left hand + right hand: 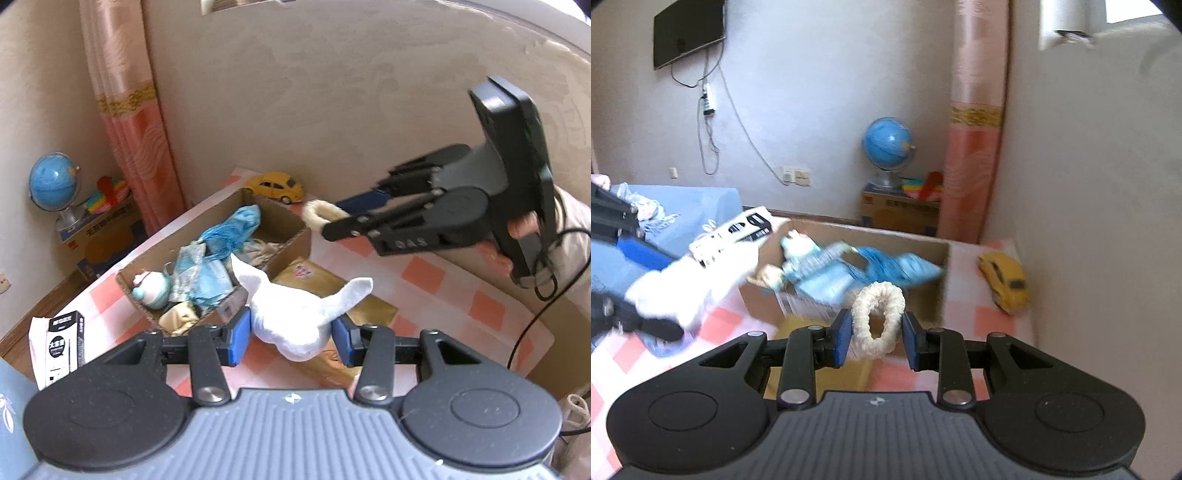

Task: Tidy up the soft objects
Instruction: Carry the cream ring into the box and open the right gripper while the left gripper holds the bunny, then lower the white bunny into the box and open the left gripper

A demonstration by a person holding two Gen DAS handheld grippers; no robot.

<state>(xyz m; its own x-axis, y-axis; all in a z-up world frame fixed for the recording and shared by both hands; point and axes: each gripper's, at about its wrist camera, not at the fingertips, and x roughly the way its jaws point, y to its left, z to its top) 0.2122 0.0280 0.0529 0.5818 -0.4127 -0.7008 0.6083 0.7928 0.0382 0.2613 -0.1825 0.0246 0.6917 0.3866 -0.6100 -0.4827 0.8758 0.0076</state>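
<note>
Over the checkered desk (424,273) near the cardboard box (288,218), our left gripper (291,338) fingers clamp a white sock (295,314); our right gripper (875,341) squeezes a cream scrunchie (877,317).

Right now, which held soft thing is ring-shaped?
The cream fuzzy ring in the right gripper; the left gripper holds a white cloth without a hole.

Left gripper (291,338) pads clamped on white sock (295,317), held above checked table (443,280). Ahead-left: cardboard box (291,240) with blue soft items. Ahead-right: right gripper (332,219) gripping cream ring (320,215). Yellow car (276,185) beyond box.
</note>
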